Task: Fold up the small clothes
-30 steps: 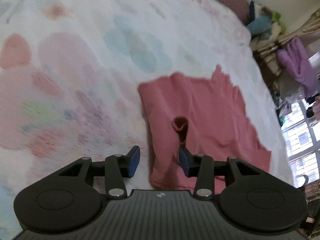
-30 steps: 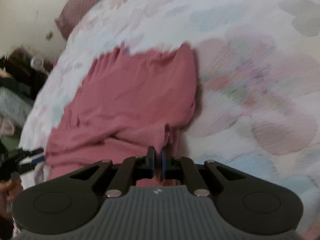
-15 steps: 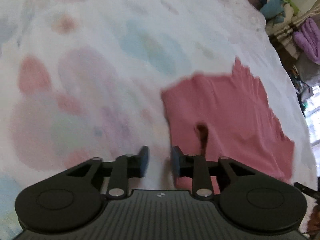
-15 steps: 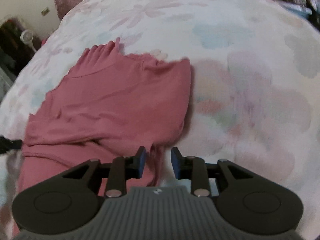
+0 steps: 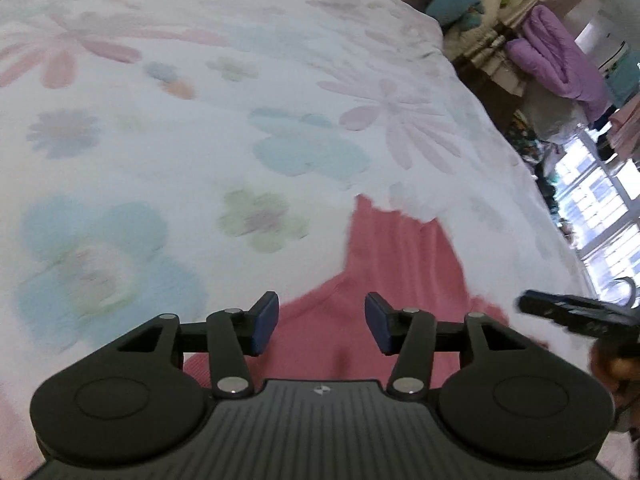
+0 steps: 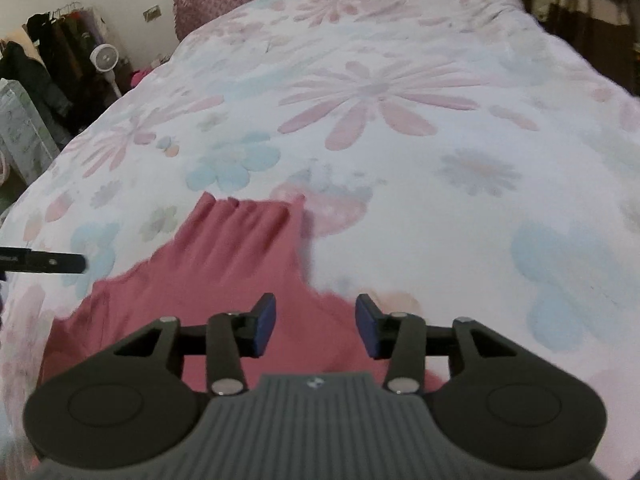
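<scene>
Rumpled pink knit garment [image 5: 400, 264] near edge of floral white bedspread [image 5: 200, 120], open bed beyond, left gripper [image 5: 322, 326] & right gripper [image 6: 316, 326] angled down above it, jaws just opening, apart, nothing clamped

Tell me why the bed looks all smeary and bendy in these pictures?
Left wrist view: the flowered bedspread is smeared with motion blur, and the window glares white. Right wrist view: the pink garment has blurred edges. Both views: the fisheye lens curves the bed's edges.

Both wrist views angled down, near; share pink garment [image 5: 400, 264], bedspread [image 6: 400, 140].
</scene>
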### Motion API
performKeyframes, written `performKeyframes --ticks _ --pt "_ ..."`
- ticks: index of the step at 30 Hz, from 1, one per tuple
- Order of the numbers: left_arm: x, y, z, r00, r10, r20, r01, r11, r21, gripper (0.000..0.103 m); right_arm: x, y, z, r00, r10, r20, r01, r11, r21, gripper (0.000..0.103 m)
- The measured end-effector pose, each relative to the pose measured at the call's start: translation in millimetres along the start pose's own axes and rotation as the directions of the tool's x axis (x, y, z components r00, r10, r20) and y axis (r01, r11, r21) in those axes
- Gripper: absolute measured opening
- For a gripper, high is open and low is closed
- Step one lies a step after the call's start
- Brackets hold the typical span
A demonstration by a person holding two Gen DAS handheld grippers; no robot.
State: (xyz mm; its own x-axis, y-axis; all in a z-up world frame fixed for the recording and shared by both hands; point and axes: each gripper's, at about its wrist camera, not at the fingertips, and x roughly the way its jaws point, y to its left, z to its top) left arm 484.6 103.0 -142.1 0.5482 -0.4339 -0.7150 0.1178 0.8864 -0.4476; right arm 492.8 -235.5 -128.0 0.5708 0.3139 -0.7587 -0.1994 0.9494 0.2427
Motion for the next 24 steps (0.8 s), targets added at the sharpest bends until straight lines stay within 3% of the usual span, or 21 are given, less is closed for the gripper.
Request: performKeyframes --ticks 7,10,16,17,18,19,20,22,24 --pt "58.4 -15.6 26.2 0.998 -0.027 -0.058 0.03 0.999 0.044 0.06 68.5 1.7 30.7 0.999 0.022 -0.048 -0.021 1.0 0.018 0.043" --pt "67.5 -25.1 32.4 0.997 -0.052 -0.058 0.057 0.995 0.077 0.068 86.3 0.1 36.7 0.997 0.058 -0.055 -0.056 0.998 0.032 0.043" --pt "95.8 -31.5 30.8 0.993 -0.013 -0.12 0.025 0.995 0.099 0.071 108.8 1.4 44.4 0.992 0.105 -0.064 -0.101 0.993 0.054 0.042" --pt "96.5 -31.5 29.0 0.993 -0.011 -0.117 0.023 0.995 0.1 0.071 110.7 2.5 44.5 0.991 0.114 -0.068 -0.111 0.993 0.051 0.04" --pt "95.8 -31.0 27.9 0.994 -0.014 -0.113 0.025 0.995 0.097 0.07 111.6 4.2 44.5 0.99 0.122 -0.072 -0.119 0.992 0.046 0.029" --pt "94.2 -30.3 27.5 0.994 -0.021 -0.109 0.031 0.995 0.093 0.064 112.0 5.8 44.3 0.989 0.131 -0.075 -0.128 0.991 0.04 0.015" --pt "92.6 -29.2 27.0 0.994 -0.032 -0.108 0.042 0.995 0.085 0.04 112.7 7.2 44.1 0.988 0.135 -0.079 -0.133 0.991 0.033 0.01" --pt "89.3 -28.8 27.8 0.994 -0.024 -0.107 0.033 0.996 0.079 0.007 111.7 10.4 42.9 0.989 0.122 -0.082 -0.121 0.993 0.012 0.003" --pt "82.0 -33.0 27.3 0.995 -0.036 -0.091 0.045 0.994 0.1 0.007 108.9 9.8 41.7 0.989 0.127 -0.079 -0.126 0.992 0.017 0.0"
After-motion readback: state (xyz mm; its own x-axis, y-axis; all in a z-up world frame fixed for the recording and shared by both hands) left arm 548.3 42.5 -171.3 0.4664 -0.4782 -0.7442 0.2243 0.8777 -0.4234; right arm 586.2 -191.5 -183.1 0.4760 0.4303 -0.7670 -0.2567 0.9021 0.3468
